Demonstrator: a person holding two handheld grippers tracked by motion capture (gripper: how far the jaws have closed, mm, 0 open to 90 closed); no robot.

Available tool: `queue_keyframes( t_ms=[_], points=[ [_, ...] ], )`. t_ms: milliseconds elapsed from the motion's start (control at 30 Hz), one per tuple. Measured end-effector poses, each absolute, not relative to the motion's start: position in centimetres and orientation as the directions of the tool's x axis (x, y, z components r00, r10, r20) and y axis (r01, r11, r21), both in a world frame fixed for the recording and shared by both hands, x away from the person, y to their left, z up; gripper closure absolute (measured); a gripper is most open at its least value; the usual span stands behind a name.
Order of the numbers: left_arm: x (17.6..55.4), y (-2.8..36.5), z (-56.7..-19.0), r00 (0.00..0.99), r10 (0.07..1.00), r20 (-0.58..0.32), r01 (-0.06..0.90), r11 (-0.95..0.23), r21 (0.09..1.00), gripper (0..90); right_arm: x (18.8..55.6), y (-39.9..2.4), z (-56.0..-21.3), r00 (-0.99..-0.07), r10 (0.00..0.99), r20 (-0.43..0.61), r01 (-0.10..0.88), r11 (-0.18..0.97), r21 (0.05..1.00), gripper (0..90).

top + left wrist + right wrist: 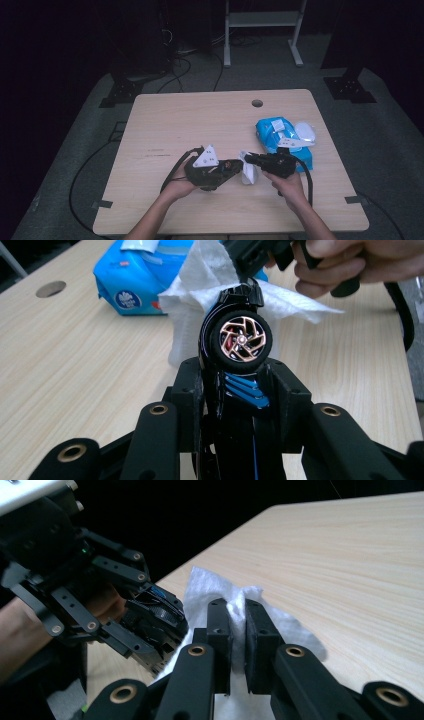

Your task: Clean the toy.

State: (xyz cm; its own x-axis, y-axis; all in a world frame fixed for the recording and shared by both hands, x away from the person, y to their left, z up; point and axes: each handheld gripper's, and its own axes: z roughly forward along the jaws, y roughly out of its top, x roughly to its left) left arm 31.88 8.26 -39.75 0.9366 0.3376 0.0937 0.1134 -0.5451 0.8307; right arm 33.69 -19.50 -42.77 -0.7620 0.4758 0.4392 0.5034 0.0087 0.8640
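The left gripper [227,167] clamps a toy car [235,347], black with blue stripes and a copper-spoked wheel, its jaws pressed on the car's flanks. The right gripper [250,159] pinches a white wipe [235,605], jaws nearly together with the sheet bunched between them. Both are held up over the table [175,125], near its front edge and a little right of the middle.

In the left gripper view the wipe hangs just behind the car's far end, touching or all but touching it; which, I cannot tell. So the wiping looks to be in hand: a wipe is out of the blue pack [272,132], which lies near the right edge with its white lid [305,131] flipped open, and the car is lifted and presented. How much of the car is already cleaned the pictures do not show; no dirt or wet streak can be made out on it. Left, as I judge it, are passes over the body and wheel, then setting the car down and disposing of the wipe.
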Motion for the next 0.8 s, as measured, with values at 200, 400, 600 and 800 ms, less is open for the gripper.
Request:
queue_keyframes(
  t_ms=[200, 400, 600, 800],
  points=[
    [32.0, 8.4, -39.7, 0.935, 0.34, 0.096, 0.113, -0.544, 0.832, 62.6, 33.9, -19.4, -44.0, -0.74, 0.478, 0.473, 0.543, 0.01, 0.839, 82.6],
    [32.3, 8.5, -40.0, 0.935, 0.346, 0.074, 0.13, -0.53, 0.838, 62.8, 33.6, -19.7, -42.7, -0.755, 0.453, 0.474, 0.517, -0.034, 0.855, 82.5],
    [32.6, 8.3, -40.1, 0.936, 0.347, 0.065, 0.139, -0.532, 0.835, 64.1, 33.8, -19.5, -44.0, -0.736, 0.478, 0.478, 0.553, 0.018, 0.833, 82.5],
    [33.3, 7.3, -40.5, 0.939, 0.338, 0.06, 0.143, -0.544, 0.827, 64.0, 33.9, -20.2, -43.8, -0.726, 0.5, 0.472, 0.548, 0.006, 0.837, 82.5]
  ],
)
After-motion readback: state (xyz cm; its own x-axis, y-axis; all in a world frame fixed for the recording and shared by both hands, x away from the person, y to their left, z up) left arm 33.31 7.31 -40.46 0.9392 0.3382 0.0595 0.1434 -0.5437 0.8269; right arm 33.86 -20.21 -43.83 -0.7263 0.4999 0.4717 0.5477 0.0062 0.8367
